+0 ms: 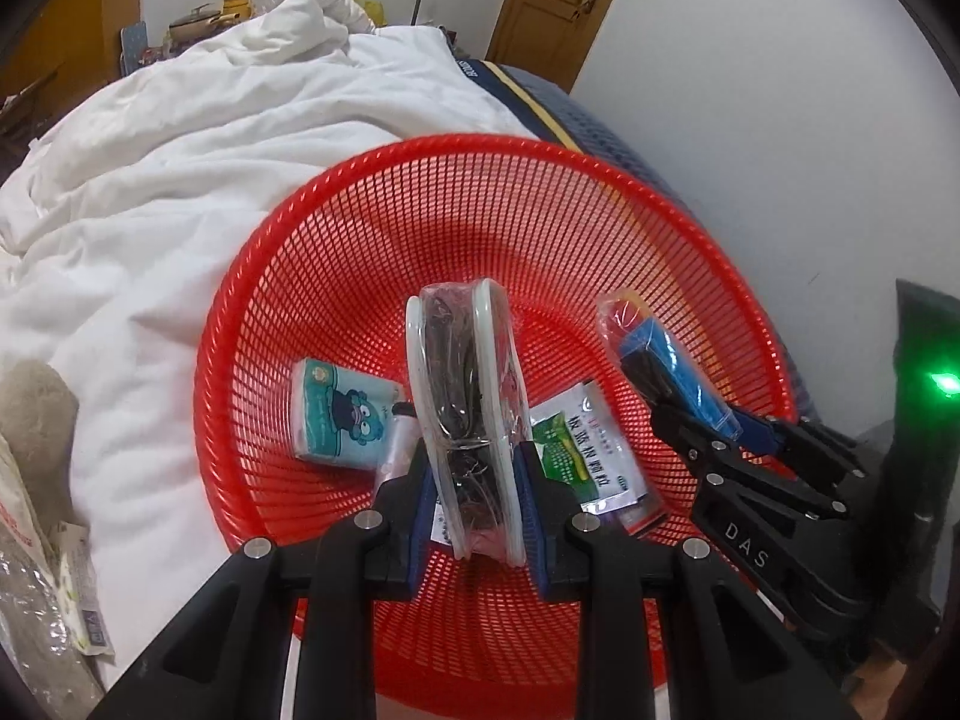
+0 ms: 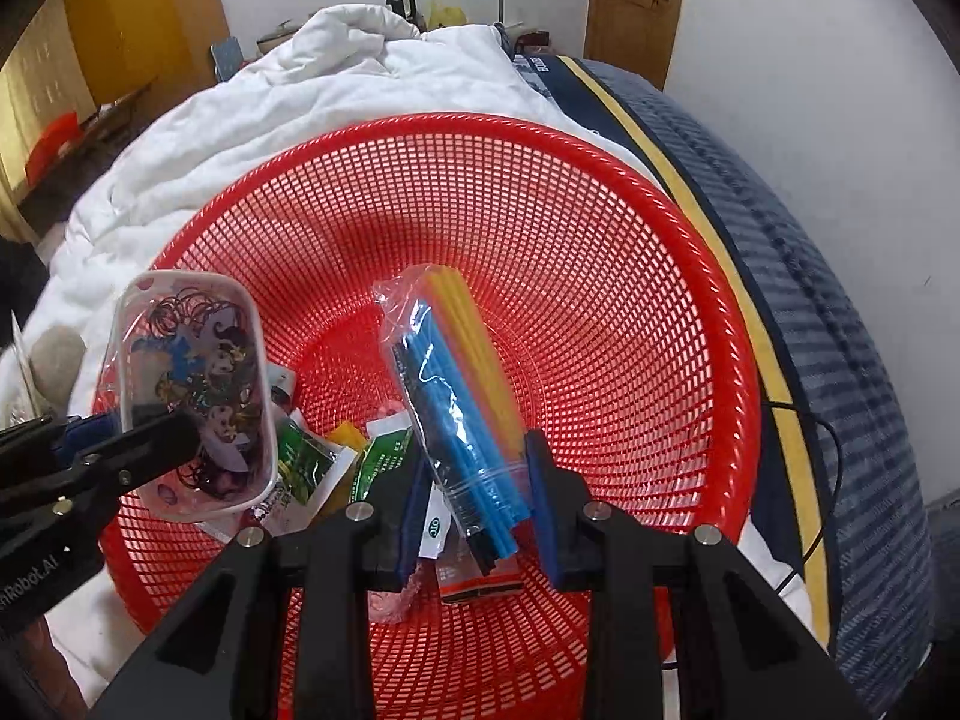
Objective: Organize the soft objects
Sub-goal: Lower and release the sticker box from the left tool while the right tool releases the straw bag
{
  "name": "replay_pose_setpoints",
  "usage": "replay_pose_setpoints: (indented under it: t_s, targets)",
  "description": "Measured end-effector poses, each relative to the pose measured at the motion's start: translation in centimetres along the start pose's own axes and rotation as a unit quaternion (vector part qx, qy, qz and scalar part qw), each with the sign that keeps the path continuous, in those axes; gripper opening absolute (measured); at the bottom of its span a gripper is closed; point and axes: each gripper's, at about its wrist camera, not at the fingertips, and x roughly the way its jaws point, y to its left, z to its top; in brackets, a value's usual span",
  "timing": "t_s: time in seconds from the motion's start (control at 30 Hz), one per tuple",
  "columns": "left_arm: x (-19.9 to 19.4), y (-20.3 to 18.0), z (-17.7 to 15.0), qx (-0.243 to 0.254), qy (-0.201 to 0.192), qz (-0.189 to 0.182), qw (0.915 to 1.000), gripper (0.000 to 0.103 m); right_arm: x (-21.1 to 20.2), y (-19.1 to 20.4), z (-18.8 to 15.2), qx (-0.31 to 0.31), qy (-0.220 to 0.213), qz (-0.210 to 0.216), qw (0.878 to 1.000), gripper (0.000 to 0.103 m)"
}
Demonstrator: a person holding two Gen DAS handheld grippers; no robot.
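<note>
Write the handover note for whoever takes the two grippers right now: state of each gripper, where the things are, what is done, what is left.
Left gripper: shut on the clear pouch of hair ties, held above the red basket.
Right gripper: shut on the bag of blue and yellow sticks, also over the basket.
Done: tissue pack and green sachets lie in the basket.
Left: release both held items; packets remain on the white quilt.

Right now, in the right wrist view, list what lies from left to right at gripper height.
left gripper → clear pouch of hair ties → green sachets → bag of straws → red basket rim → blue mattress edge
</note>
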Motion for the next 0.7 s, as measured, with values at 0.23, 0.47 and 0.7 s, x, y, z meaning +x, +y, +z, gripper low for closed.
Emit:
replay_pose_setpoints:
  t_s: [0.23,0.47,0.7]
  targets:
    - [1.6,0.9,-0.9,-0.013,0.013,0.006,0.9998,0.026,1.1,1.4,-0.4,-0.016,0.001,-0.026,1.000,0.030]
    - [2.3,1.0,-1.3,-0.007,0.013,0.020,0.9997,0.026,2.4,2.6,-0.5,-0.029,0.016,-0.037,0.999,0.030]
    - [2.9,1.1,-1.6,-0.005,0.015,0.037,0.9992,0.026,3.0,2.8,-0.4,-0.031,0.030,-0.044,0.998,0.032]
